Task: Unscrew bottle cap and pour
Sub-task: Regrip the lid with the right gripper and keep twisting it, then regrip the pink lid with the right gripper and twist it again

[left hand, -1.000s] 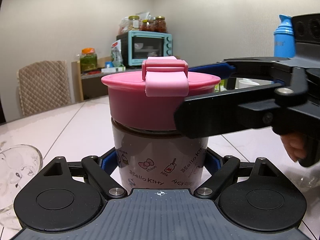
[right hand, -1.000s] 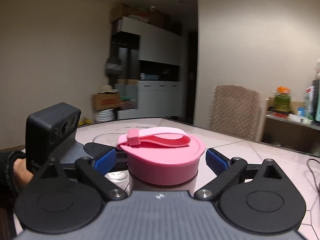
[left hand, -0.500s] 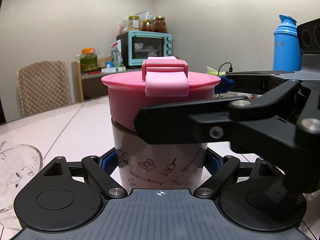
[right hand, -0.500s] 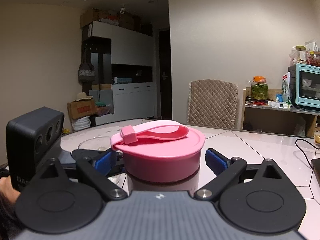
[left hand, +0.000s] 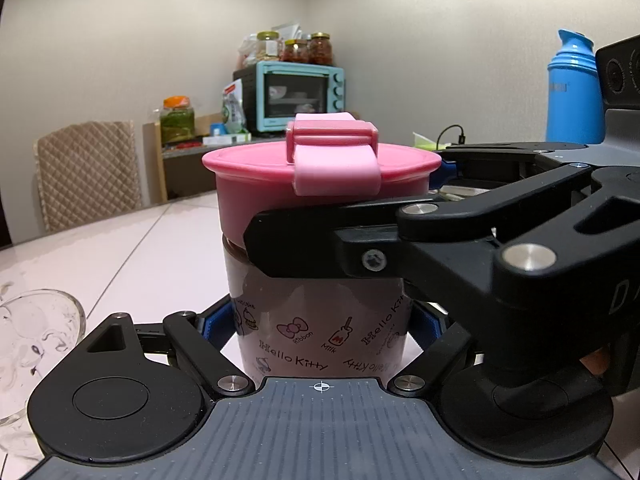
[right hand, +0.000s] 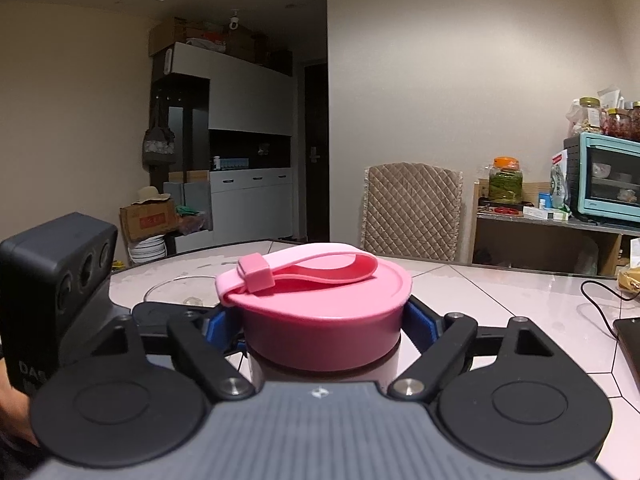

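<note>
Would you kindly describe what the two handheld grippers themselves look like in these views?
Both are matte black linkage grippers: the left gripper and right gripper each have round pivot discs, silver rivets, a ribbed grey base plate and blue finger pads. A dark grey camera block with round lenses and pale lettering sits on the left one.

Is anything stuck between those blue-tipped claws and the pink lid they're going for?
Nothing visible. The right gripper has just closed its jaws, and its blue pads sit directly against the sides of the pink cap. The left gripper clamps the bottle body below, with nothing between either.
</note>
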`<state>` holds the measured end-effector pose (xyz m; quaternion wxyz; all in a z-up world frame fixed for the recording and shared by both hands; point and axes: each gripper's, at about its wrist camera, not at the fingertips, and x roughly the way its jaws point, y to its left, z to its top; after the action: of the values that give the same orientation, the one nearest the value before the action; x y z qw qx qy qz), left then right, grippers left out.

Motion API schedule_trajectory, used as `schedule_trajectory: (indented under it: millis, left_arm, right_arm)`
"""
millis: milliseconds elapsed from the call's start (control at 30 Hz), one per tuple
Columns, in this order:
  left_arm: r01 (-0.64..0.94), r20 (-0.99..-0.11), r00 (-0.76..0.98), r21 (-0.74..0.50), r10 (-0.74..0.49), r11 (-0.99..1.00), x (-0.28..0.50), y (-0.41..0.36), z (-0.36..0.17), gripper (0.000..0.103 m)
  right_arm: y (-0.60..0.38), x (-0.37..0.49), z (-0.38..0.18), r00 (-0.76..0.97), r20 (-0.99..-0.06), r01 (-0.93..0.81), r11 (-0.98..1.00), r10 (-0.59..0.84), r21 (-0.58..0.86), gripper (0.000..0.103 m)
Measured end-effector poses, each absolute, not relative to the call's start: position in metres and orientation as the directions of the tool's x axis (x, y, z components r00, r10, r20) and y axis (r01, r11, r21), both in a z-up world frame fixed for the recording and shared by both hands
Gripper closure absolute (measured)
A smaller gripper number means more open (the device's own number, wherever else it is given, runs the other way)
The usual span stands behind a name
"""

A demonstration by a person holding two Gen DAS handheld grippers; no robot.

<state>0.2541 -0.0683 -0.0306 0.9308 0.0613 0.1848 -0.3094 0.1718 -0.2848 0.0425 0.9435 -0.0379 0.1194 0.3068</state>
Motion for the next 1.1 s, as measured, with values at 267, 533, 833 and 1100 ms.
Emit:
schedule_trajectory:
  millis: [267, 533, 833, 1100]
  left_arm:
    - [0.598, -0.381, 0.739, -0.006, -0.555, 0.801, 0.253, -0.07, -0.031, 0.013]
    - [0.598, -0.381, 0.74, -0.005, -0.555, 0.801, 0.25, -0.074, -0.03, 0.013]
    - [0.6, -0.382, 0.739, -0.001, -0.555, 0.8, 0.249, -0.078, -0.03, 0.013]
    - [0.6, -0.382, 0.739, -0.001, -0.555, 0.8, 0.251, -0.075, -0.031, 0.013]
  right_arm:
    - [-0.315, 0.202, 0.051, 0.59, -0.288, -0.792, 0.61, 0.755, -0.025, 0.018]
    - [-0.345, 0.241, 0.057, 0.312, -0.31, -0.943, 0.332, 0.898, 0.012, 0.018]
    - [-0.343, 0.223, 0.061, 0.378, -0.304, -0.92, 0.391, 0.875, -0.018, 0.007]
    - [-0.328, 0.188, 0.064, 0.586, -0.284, -0.802, 0.593, 0.759, -0.07, 0.004]
